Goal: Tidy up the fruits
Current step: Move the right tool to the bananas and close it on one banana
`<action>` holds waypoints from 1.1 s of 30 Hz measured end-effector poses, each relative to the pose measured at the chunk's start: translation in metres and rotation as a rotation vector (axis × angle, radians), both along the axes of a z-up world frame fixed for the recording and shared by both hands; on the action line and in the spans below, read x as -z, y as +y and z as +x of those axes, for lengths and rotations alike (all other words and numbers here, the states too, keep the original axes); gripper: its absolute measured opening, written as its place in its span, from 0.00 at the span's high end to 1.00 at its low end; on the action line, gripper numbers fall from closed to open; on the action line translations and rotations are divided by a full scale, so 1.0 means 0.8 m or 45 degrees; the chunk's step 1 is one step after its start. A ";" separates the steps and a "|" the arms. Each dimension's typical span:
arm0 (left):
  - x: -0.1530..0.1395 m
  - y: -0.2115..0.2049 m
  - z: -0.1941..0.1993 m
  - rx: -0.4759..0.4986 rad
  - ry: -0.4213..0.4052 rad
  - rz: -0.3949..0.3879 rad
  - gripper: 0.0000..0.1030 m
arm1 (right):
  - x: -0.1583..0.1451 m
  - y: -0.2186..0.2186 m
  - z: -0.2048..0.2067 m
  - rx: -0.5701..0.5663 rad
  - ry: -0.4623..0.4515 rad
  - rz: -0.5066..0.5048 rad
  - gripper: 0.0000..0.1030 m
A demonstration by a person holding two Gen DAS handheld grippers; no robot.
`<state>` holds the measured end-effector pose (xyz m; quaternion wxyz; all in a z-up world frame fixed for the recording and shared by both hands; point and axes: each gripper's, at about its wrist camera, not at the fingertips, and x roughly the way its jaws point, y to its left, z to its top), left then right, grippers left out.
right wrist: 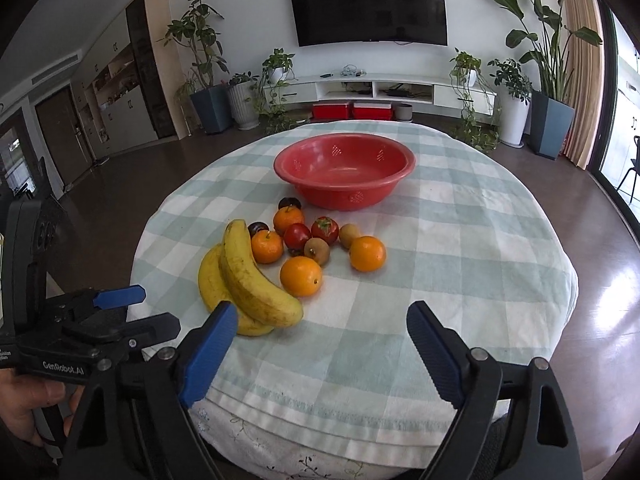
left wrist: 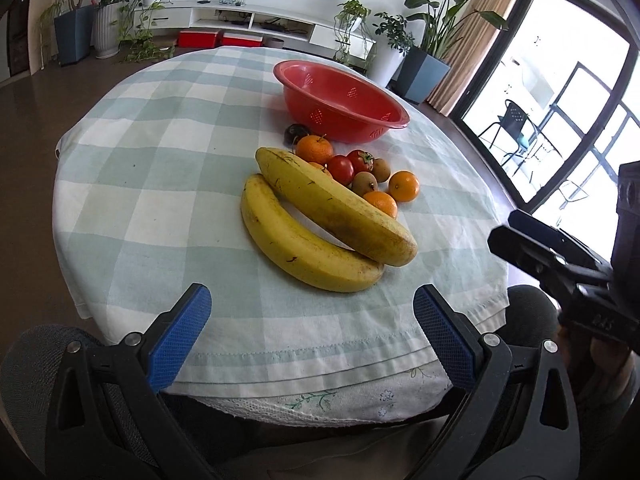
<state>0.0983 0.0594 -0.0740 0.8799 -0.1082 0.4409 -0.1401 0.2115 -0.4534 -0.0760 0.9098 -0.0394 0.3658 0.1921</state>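
Observation:
Two yellow bananas lie side by side on the checked tablecloth. Behind them sit several oranges, two red tomatoes, two brown kiwis and dark plums. An empty red colander bowl stands at the back. My left gripper is open and empty, at the table's near edge in front of the bananas. My right gripper is open and empty, just right of the bananas' near ends.
The round table's edge drops off at the front and on both sides. Potted plants, a low white TV shelf and a wall TV stand beyond the table. A glass door is at the right.

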 end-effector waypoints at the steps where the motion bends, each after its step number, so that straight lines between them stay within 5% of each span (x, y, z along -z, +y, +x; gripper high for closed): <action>1: -0.001 0.000 0.002 0.009 -0.008 -0.008 0.01 | 0.000 -0.001 0.012 0.006 0.004 -0.006 0.14; 9: -0.007 -0.016 0.013 0.112 -0.070 0.031 0.02 | 0.029 -0.015 0.090 0.078 0.218 0.027 0.36; 15: 0.007 -0.011 0.026 0.104 -0.023 -0.032 0.11 | 0.012 0.040 0.064 -0.231 0.131 -0.028 0.40; 25: 0.013 0.022 0.017 0.001 -0.028 -0.107 0.14 | 0.036 0.141 0.087 -0.678 0.333 -0.248 0.54; 33: 0.014 0.028 0.010 0.006 -0.036 -0.156 0.14 | 0.048 0.156 0.117 -0.671 0.475 -0.298 0.56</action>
